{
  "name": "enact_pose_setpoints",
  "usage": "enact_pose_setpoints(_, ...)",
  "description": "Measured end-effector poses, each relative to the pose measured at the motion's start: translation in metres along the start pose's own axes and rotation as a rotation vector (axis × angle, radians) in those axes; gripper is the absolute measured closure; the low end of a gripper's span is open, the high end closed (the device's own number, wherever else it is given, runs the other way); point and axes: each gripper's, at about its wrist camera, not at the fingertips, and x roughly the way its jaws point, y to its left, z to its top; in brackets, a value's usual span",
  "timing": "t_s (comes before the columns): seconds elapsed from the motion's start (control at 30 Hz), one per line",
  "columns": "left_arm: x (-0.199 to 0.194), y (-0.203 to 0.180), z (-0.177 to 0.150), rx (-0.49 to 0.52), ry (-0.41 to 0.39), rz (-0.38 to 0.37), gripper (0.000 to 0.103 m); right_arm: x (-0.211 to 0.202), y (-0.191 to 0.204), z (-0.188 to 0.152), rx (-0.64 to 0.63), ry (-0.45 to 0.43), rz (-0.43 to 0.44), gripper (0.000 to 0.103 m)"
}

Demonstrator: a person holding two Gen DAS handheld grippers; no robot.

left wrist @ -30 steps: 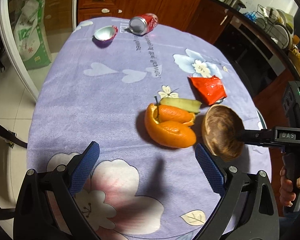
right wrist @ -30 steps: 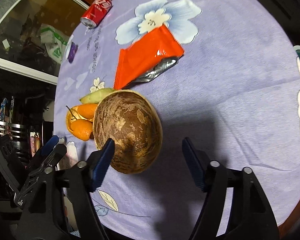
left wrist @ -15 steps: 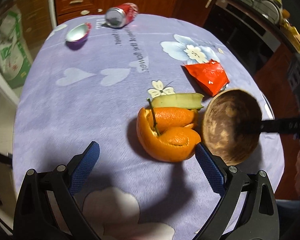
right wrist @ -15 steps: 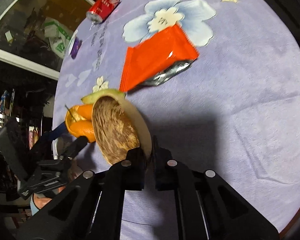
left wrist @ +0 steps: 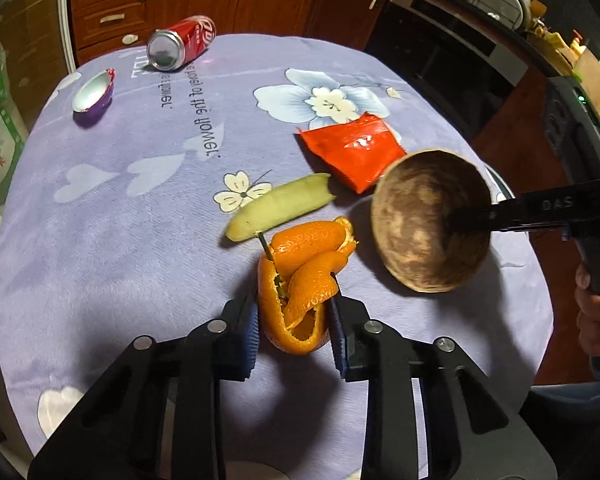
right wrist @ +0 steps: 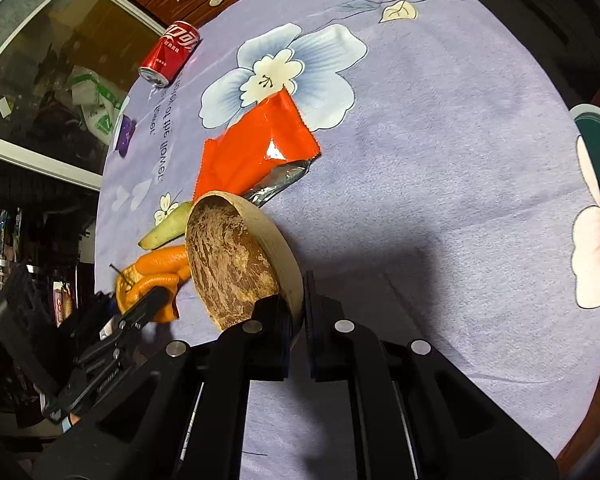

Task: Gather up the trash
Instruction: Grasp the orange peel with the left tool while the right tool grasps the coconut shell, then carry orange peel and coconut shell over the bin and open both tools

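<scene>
While both hands work over the round table with its purple floral cloth [left wrist: 112,216], the left gripper [left wrist: 294,334] has just been closing, and its blue pads now press both sides of the orange peel [left wrist: 300,280], which sits on the cloth near the table's middle. The right gripper [right wrist: 298,320] is clamped tight on the rim of the wooden bowl [right wrist: 232,264], holding it tipped on edge just beside the peel.

From the left wrist you see the bowl's hollow [left wrist: 428,220] facing the peel, the pale green peel strip [left wrist: 280,208] lying just beyond the orange, and a person's hand [left wrist: 594,316] on the right tool's handle. The torn purple cup [left wrist: 94,96] shows its white inside there too.

Only the right wrist shows the red wrapper [right wrist: 256,152] with its silver torn end, and a teal-rimmed container [right wrist: 598,136] past the table's far edge. The red can [right wrist: 170,54] lies on its side near the table's edge in both views.
</scene>
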Motion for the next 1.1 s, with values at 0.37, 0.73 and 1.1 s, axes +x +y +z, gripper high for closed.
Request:
enact_pose_setpoints(0.37,-0.026,-0.025,0.013,-0.015,-0.037,0.024,0.074,-0.041,-0.018,0.004,0.034,-0.101,0.053,0.097)
enact_pose_setpoints(0.73,-0.037,-0.097,0.046,0.073,-0.08,-0.007,0.074,-0.1,-0.079,-0.002,0.121,-0.225,0.09,0.097)
enact_pose_setpoints(1.1,-0.019,-0.198,0.071,0.235,-0.045,-0.05,0.074,-0.15,-0.162,-0.021,0.227,-0.334,0.128,0.097)
